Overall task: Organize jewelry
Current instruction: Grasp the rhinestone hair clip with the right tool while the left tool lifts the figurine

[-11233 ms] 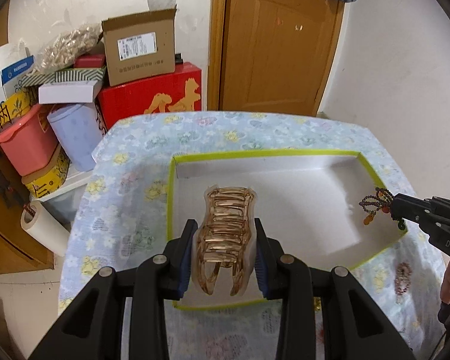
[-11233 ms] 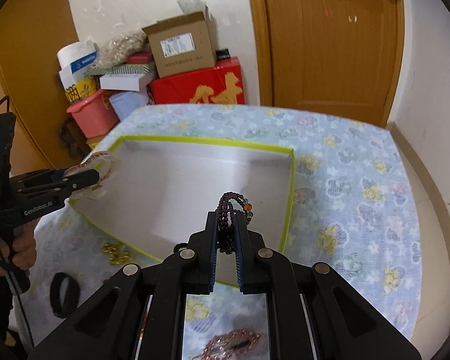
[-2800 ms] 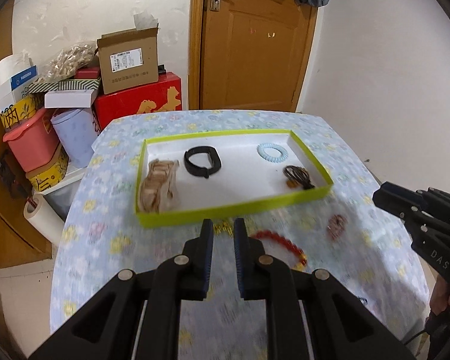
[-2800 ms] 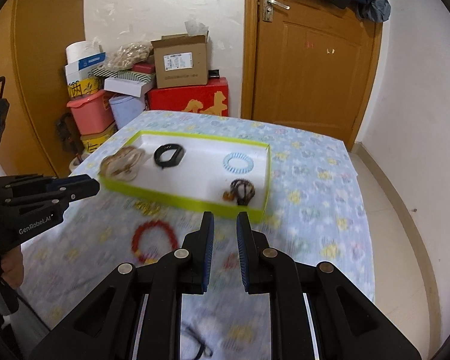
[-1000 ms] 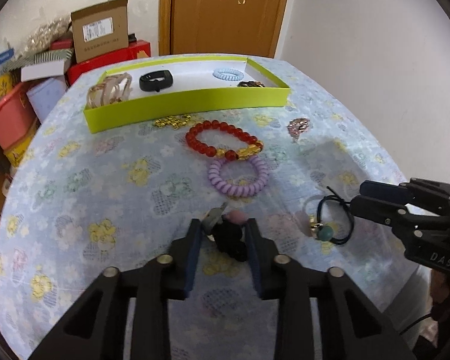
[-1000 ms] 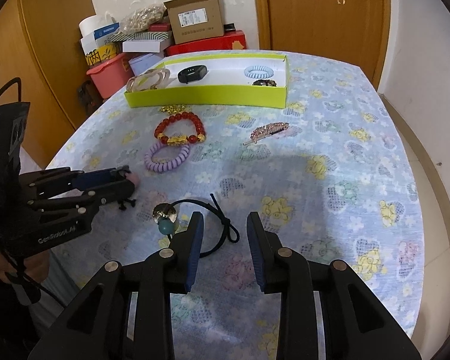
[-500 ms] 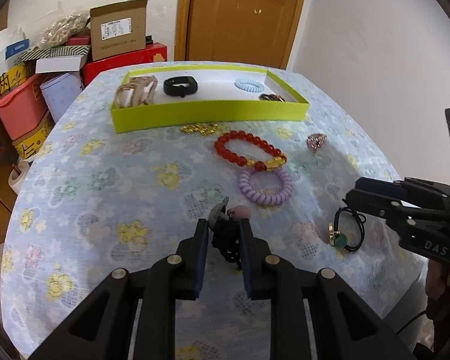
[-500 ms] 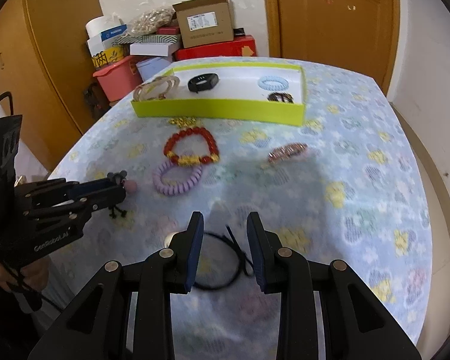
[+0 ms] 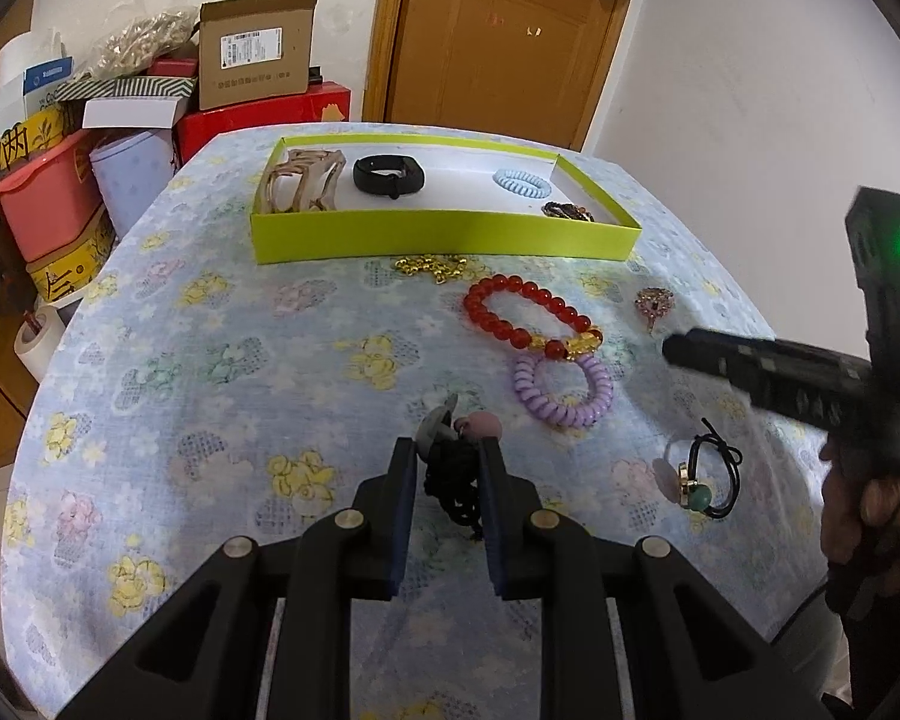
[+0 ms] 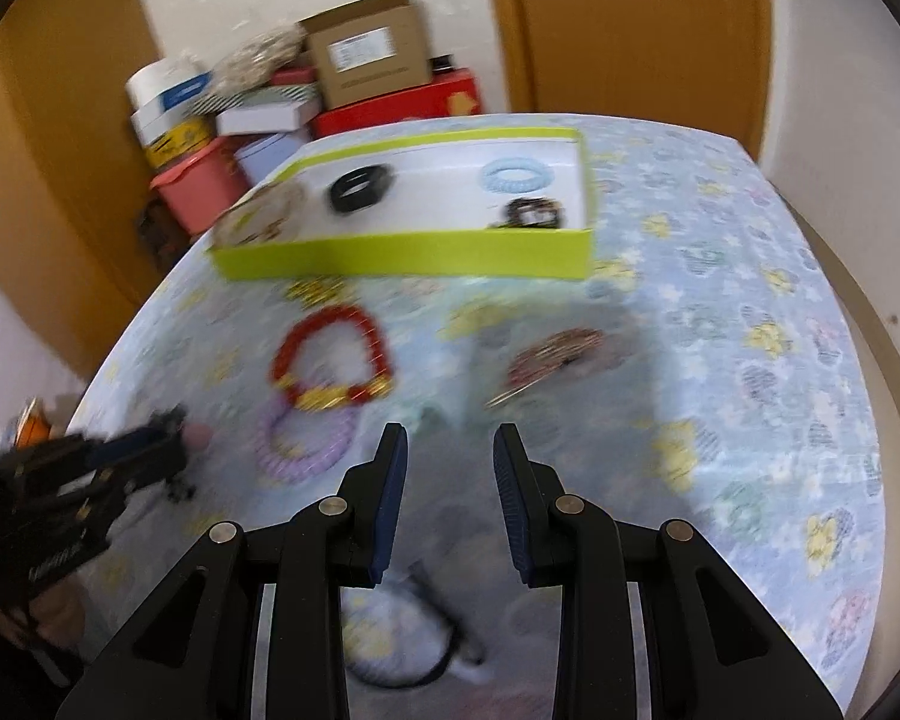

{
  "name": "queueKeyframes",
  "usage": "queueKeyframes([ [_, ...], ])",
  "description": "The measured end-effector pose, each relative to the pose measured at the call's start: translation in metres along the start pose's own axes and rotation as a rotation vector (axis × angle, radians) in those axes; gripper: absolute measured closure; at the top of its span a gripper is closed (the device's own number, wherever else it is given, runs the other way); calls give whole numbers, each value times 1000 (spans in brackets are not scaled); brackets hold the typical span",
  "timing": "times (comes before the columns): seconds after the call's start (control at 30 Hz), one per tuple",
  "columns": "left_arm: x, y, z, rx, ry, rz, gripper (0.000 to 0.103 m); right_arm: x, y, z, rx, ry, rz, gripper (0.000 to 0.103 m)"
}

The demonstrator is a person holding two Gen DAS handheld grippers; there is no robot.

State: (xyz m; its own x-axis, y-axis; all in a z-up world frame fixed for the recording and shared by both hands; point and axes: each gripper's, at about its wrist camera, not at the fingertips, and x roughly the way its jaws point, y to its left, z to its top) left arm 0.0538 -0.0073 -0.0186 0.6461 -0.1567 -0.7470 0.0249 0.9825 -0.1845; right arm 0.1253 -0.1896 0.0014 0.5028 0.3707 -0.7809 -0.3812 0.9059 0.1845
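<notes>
My left gripper (image 9: pixel 448 468) is shut on a black hair tie (image 9: pixel 453 480) with a pink bead, held just above the floral tablecloth. My right gripper (image 10: pixel 450 450) is open and holds nothing; a sparkly hair clip (image 10: pixel 555 360) lies ahead of it and a black elastic (image 10: pixel 408 660) sits under its fingers. The yellow-green tray (image 9: pixel 444 240) at the far side holds a gold claw clip (image 9: pixel 300 186), a black band (image 9: pixel 388 175), a blue coil tie (image 9: pixel 522 183) and a dark bead bracelet (image 9: pixel 567 211).
Loose on the cloth are a gold chain (image 9: pixel 432 267), a red bead bracelet (image 9: pixel 531 318), a purple coil tie (image 9: pixel 561 387) and a black elastic with a green bead (image 9: pixel 705 477). Boxes and bins (image 9: pixel 150 90) are stacked behind the table's left corner. A hand (image 9: pixel 864 504) grips the right tool.
My left gripper closed on the black hair tie and carried it a little toward the tray. My right gripper slid forward past the black elastic toward the sparkly clip; its view is blurred.
</notes>
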Motion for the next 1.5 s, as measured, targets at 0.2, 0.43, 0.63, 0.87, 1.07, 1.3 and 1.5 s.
queueKeyframes([
  [0.2,5,2,1,-7,7,-12,82,16,-25,19,85,9,-45,72],
  [0.43,12,6,5,-12,16,-17,82,29,-29,31,106,2,-76,72],
  [0.63,12,6,6,-10,15,-18,82,30,-24,32,65,-5,-113,92],
  [0.87,7,3,7,-6,5,-19,82,17,-19,27,30,-27,-107,93],
  [1.07,-6,2,11,-15,-17,-26,82,-3,-13,19,30,-55,-63,93],
  [1.3,-22,-2,28,-6,-64,-33,82,-26,-4,15,21,-97,-15,93],
  [1.5,-26,-7,48,15,-107,-32,82,-34,-2,24,13,-122,13,93],
])
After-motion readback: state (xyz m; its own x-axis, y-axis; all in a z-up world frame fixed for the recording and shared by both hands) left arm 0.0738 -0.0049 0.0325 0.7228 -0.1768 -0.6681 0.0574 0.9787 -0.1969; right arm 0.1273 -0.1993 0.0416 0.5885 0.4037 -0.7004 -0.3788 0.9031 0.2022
